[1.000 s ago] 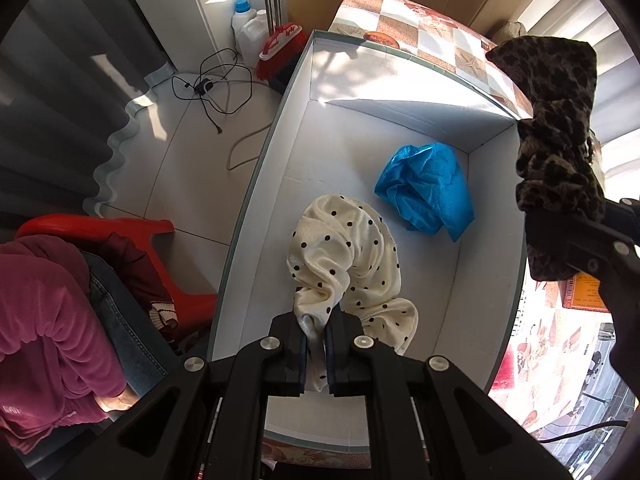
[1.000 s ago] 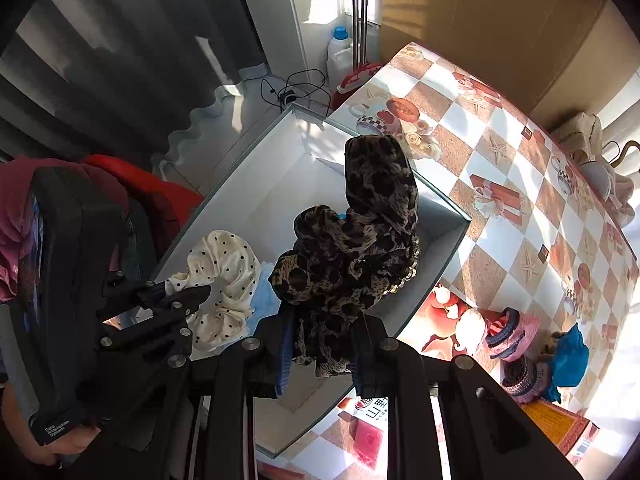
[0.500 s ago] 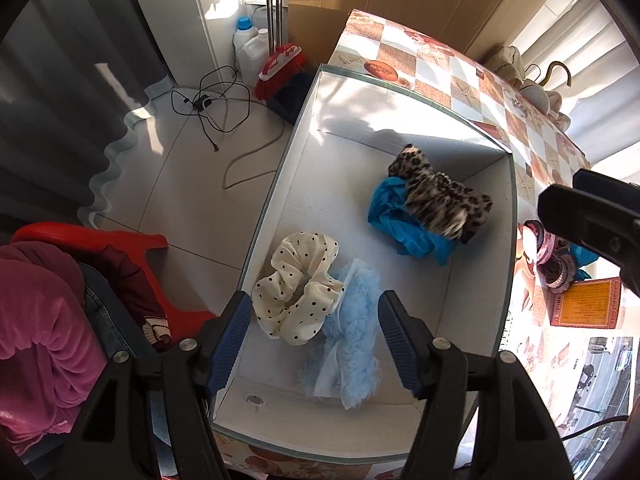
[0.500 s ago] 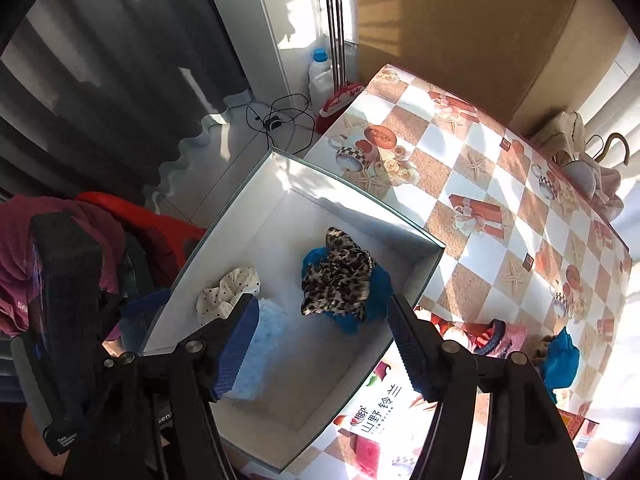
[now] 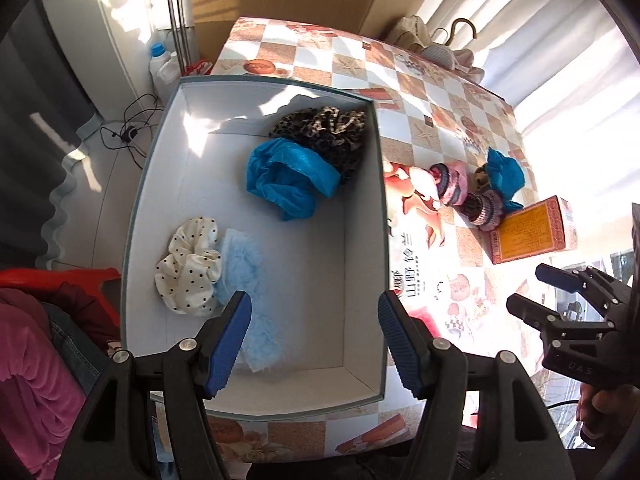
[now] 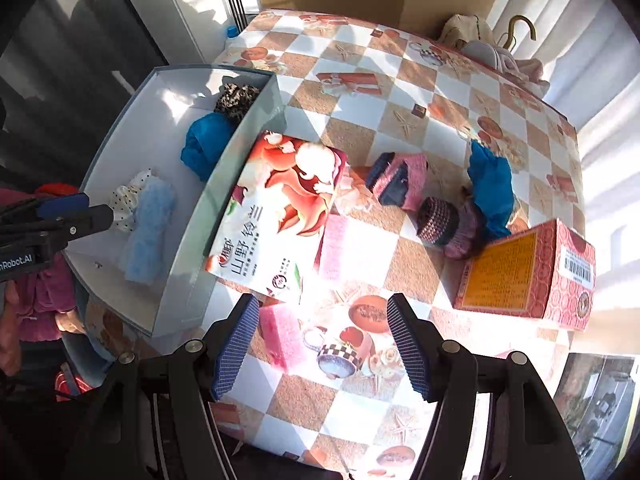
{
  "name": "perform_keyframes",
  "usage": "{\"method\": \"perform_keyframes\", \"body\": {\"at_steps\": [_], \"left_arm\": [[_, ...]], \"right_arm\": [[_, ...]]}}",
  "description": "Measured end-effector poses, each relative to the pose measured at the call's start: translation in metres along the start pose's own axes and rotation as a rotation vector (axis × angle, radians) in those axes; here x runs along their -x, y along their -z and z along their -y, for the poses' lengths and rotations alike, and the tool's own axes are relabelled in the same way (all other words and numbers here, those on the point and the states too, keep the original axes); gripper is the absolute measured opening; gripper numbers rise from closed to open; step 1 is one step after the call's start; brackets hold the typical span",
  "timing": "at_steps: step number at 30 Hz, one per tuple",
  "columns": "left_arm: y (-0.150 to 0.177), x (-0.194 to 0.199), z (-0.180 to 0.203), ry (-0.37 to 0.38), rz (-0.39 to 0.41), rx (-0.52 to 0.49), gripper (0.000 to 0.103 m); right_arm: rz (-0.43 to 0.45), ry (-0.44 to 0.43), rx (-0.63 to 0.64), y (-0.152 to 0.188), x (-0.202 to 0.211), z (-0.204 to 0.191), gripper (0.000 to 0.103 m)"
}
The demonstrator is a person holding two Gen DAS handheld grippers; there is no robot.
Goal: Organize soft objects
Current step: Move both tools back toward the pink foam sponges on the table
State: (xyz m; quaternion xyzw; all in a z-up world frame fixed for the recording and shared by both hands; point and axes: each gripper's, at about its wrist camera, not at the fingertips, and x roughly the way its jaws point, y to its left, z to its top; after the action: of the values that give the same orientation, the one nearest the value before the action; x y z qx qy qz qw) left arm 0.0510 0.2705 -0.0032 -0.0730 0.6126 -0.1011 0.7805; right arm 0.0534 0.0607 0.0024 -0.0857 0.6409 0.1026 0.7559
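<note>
A white open box [image 5: 362, 248] holds a leopard-print scrunchie [image 5: 324, 130], a blue scrunchie [image 5: 288, 178], a white polka-dot scrunchie [image 5: 190, 266] and a pale blue fluffy one [image 5: 246, 276]. My left gripper [image 5: 314, 340] is open and empty above the box's near end. My right gripper [image 6: 322, 344] is open and empty over the checkered table. On the table lie a pink knit scrunchie [image 6: 400, 178], a dark knit one [image 6: 444, 222] and a blue one [image 6: 490, 184]. The box also shows in the right wrist view [image 6: 208, 216].
A red carton [image 6: 528, 274] stands at the right. The printed box lid [image 6: 280, 216] leans against the box. Pink sponges [image 6: 280, 336] lie near my right gripper. A red chair [image 5: 56, 280] and cables are on the floor to the left.
Both grippers opened and dropped their scrunchies into the box, the polka-dot one and the leopard one. Both then pulled back; the right one swung right over the table.
</note>
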Motion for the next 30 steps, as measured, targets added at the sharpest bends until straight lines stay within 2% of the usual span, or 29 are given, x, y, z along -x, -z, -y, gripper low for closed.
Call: {"method": "perform_keyframes", "body": {"at_steps": [3,6,10,17,22,24,28,30], "left_arm": [[0.005,0.000,0.038,0.058,-0.023,-0.102,0.070],[0.014,-0.006,0.076,0.065,-0.059,-0.204,0.070],[0.027,-0.027,0.108,0.073,-0.145,-0.251,0.071],[0.041,-0.068,0.135,0.029,-0.242,-0.165,0.072],[0.044,-0.109,0.136,-0.020,-0.296,0.021,0.074],[0.044,-0.122,0.138,-0.065,-0.287,0.069,0.074],[0.044,-0.140,0.144,-0.179,-0.246,0.090,0.074],[0.045,-0.146,0.139,-0.189,-0.235,0.123,0.071]], "right_arm": [[-0.035,0.000,-0.066,0.031,-0.006,0.022,0.068],[-0.044,-0.007,-0.098,0.051,-0.007,0.034,0.068],[-0.038,-0.021,-0.085,0.067,-0.007,0.040,0.068],[-0.027,-0.036,-0.063,0.098,-0.011,0.055,0.068],[-0.016,-0.045,-0.036,0.116,-0.011,0.066,0.068],[-0.011,-0.045,-0.020,0.123,-0.009,0.070,0.068],[-0.005,-0.053,-0.010,0.135,-0.006,0.075,0.068],[-0.005,-0.055,-0.006,0.140,-0.006,0.076,0.068]]}}
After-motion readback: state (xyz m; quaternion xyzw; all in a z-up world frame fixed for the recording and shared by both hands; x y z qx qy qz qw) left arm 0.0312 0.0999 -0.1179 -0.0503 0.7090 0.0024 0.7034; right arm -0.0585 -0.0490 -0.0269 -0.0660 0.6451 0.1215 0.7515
